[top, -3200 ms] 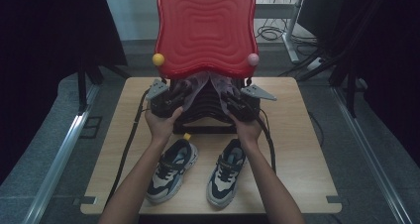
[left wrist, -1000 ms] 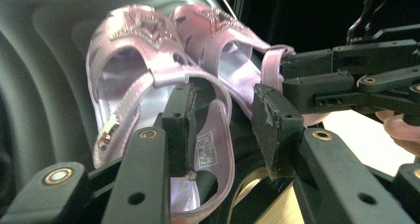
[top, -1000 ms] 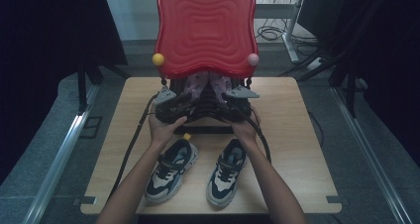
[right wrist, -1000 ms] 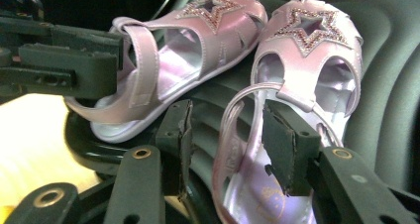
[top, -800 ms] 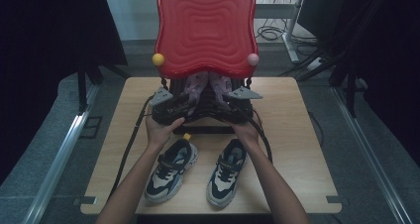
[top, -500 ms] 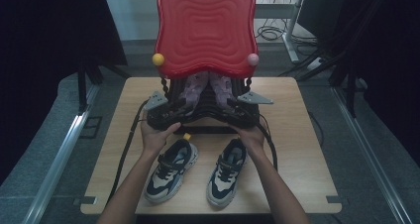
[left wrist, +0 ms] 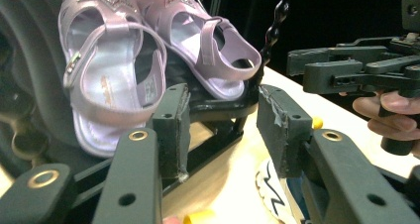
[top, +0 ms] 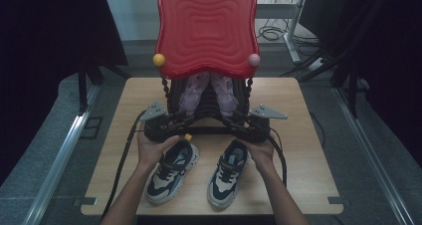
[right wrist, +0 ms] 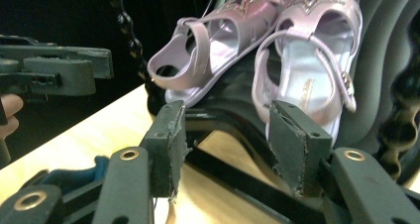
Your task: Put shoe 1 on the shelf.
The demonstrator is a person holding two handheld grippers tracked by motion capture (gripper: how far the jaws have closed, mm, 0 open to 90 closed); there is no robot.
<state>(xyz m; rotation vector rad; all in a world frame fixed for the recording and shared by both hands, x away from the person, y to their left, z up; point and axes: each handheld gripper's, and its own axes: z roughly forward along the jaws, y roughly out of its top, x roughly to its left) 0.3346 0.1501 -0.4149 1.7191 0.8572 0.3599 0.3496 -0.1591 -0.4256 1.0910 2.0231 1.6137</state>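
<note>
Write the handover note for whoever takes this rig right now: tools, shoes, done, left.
Left tool: open, holding nothing, aimed at the heel of the left purple sandal.
Right tool: open, holding nothing, facing the right purple sandal.
Both sandals sit side by side, tilted, on the black shoe rack under its red top.
Two sneakers stand on the wooden table in front of the rack, beneath the hands.
Done: both tools are lined up at the sandals.
Left: nothing is gripped yet; probably close on a sandal each and lift them off the rack.
</note>
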